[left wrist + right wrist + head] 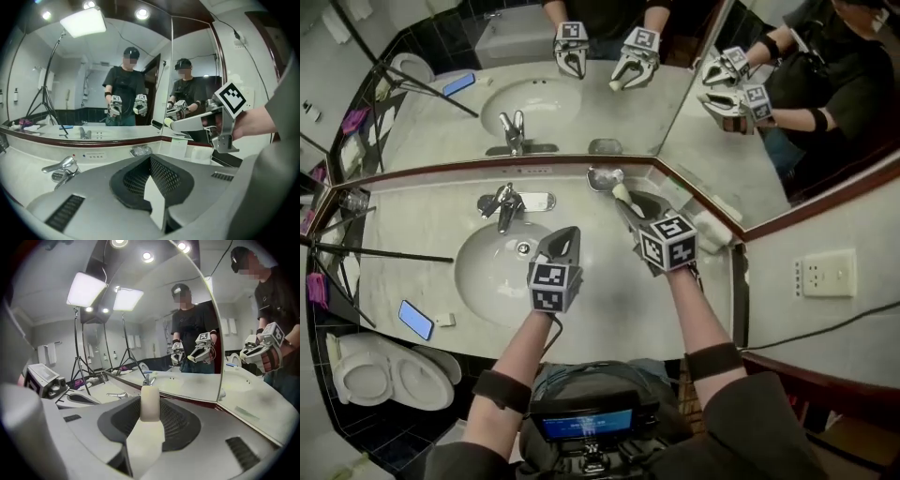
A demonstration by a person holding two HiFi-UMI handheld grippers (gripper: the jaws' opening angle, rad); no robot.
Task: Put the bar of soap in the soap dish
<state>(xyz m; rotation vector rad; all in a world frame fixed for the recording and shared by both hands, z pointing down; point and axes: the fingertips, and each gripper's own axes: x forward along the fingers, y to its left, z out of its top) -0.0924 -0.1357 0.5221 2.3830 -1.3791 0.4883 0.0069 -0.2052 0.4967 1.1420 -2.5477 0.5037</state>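
Bar of soap (150,403): sits clamped between the pads of the right gripper (625,200). Pale, rounded, standing on end, with the upper part clear of the jaw tips. Right jaws: partly apart, stopped at the width of the bar and pressing on both of its broad sides. Held in the air above the counter (609,309), not resting on it.

Soap dish (602,177): lies on the counter just ahead of the right jaw tips and slightly to their left, against the base of the mirror (581,84) at the junction of the two mirror panels. Silvery and shallow (contents not readable from any view). Apart from the bar.

Left gripper (566,234): jaws fully together, nothing between them. Hangs over the sink basin (492,272), pointing toward the mirror.

Faucet (504,208): stands ahead of the left jaws and to their left, at the far rim of the basin. Right gripper: to the right of the left jaws, near but apart, reaching further forward.

Blue phone (415,320): lies flat on the counter, behind and well to the left of the left jaws, just beside a small white block (444,320).

Mirror: repeats both grippers, with the pale end of the bar visible at the reflected right jaw tips.
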